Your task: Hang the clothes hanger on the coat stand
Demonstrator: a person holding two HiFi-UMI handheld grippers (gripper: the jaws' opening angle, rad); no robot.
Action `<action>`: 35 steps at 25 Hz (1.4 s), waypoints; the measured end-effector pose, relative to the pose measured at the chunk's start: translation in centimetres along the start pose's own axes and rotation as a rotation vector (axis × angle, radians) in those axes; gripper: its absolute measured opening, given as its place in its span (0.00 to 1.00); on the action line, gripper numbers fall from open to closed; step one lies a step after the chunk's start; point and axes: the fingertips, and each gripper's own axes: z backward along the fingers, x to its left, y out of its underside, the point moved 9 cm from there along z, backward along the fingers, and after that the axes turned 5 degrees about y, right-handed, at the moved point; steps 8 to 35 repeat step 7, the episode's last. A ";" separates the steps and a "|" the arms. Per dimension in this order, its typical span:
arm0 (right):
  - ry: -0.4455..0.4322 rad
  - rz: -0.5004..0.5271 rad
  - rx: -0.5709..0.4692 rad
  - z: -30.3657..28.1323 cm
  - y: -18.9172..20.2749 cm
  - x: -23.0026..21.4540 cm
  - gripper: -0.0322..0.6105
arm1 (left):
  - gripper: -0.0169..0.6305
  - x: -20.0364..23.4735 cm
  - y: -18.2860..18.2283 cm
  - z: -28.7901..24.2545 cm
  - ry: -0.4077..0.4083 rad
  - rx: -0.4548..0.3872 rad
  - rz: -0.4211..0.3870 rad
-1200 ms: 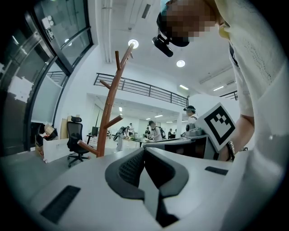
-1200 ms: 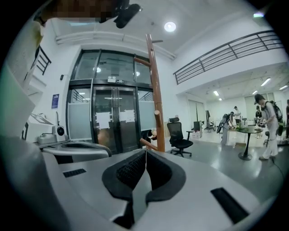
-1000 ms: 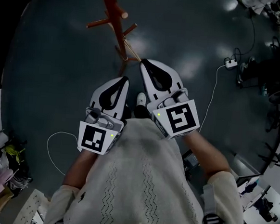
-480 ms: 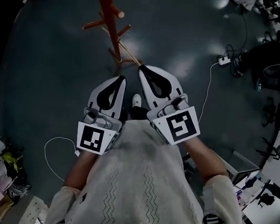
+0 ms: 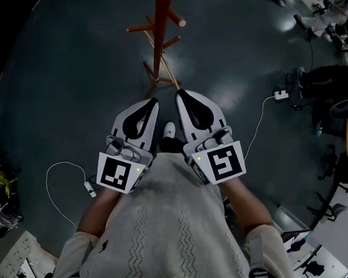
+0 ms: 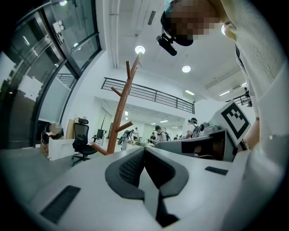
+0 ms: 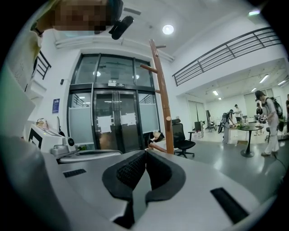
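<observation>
The red-brown wooden coat stand (image 5: 162, 8) rises from the dark floor at top centre, with pegs to both sides. A pale thin clothes hanger (image 5: 161, 61) slants from beside the stand's trunk down to the tip of my right gripper (image 5: 179, 94), which is shut on its near end. In the right gripper view the jaws (image 7: 146, 153) are closed, a brown bit of the hanger (image 7: 158, 147) shows just past them, and the stand (image 7: 163, 99) is straight ahead. My left gripper (image 5: 153, 101) sits beside the right one, shut and empty; its view (image 6: 144, 151) shows the stand (image 6: 118, 117) to the left.
A white power strip (image 5: 279, 94) with its cable lies on the floor at right. A loose white cable (image 5: 69, 169) loops at left. Office chairs and desks crowd the right edge. A black chair (image 6: 81, 140), glass doors (image 7: 113, 117) and a standing person (image 7: 271, 122) are around.
The coat stand has shifted toward the top centre of the head view and looks more upright. Both grippers stay together and shut, with the hanger still at the right tip.
</observation>
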 end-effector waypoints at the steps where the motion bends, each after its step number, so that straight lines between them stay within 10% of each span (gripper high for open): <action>1: -0.004 -0.004 0.004 -0.1 0.2 0.1 0.08 | 0.05 0.1 0.0 0.2 -0.004 0.003 -0.006; 35: -0.008 -0.018 0.004 0.1 0.6 0.2 0.08 | 0.05 0.2 -0.2 0.8 -0.045 -0.016 -0.034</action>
